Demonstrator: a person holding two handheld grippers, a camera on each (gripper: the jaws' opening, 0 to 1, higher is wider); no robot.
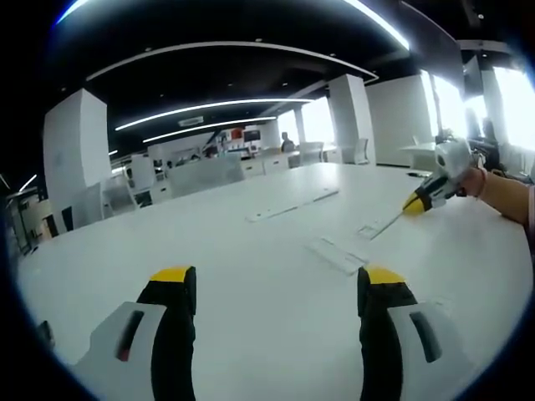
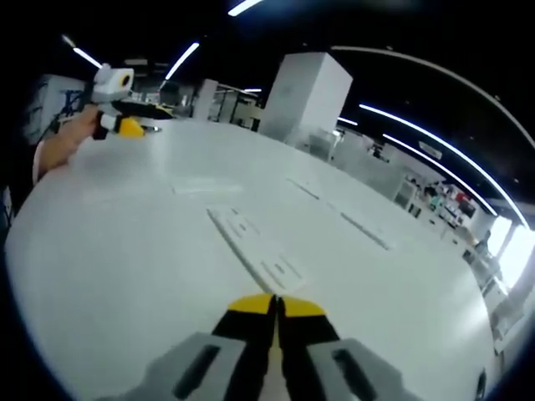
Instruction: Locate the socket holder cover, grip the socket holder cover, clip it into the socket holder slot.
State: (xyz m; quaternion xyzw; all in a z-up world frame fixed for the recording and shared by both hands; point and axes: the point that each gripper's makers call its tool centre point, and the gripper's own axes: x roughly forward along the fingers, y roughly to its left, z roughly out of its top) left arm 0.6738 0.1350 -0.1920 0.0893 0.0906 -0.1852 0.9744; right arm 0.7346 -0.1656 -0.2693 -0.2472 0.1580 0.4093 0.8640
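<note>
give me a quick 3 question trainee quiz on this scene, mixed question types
1. True or false: the left gripper has its jaws spread apart.
2. How do the right gripper jaws stand? A) wide open B) closed together C) clamped on a cup
3. Fill in: the flat white socket holder cover lies on the white ____.

Key: 1 true; 2 B; 3 table
</note>
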